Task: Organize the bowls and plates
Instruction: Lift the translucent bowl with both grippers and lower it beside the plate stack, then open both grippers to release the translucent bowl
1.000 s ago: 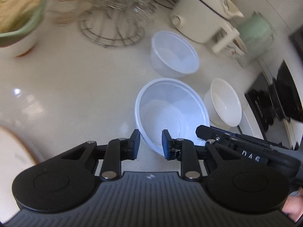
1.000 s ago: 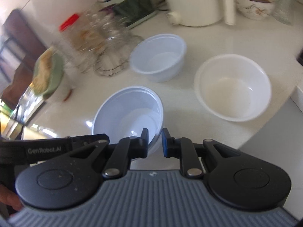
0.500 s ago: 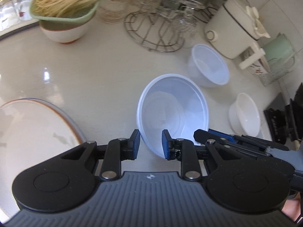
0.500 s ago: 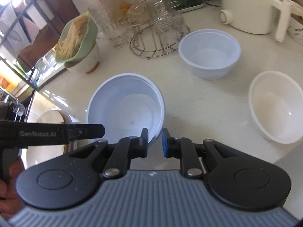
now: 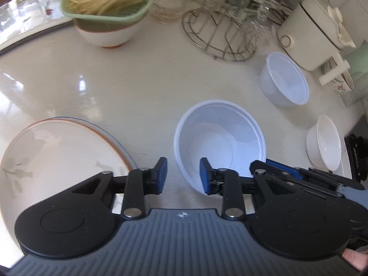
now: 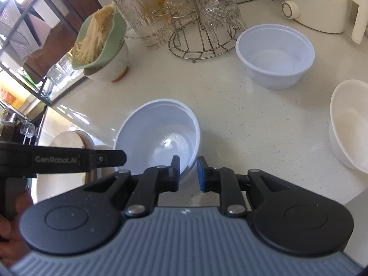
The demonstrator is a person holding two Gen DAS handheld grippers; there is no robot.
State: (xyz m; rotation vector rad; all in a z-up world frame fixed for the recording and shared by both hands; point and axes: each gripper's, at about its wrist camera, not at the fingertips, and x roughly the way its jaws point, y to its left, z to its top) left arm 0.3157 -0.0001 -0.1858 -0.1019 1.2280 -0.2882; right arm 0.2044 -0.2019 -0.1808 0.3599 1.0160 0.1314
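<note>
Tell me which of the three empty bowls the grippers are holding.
The widest bluish plastic bowl, nearest both cameras. The right gripper and left gripper each straddle its rim. The smaller plastic bowl and the opaque white bowl stand apart, untouched.

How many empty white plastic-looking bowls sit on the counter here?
3: large bowl at the right gripper fingers, deeper bowl near the glass rack, white bowl at far right. Others may be hidden.
</note>
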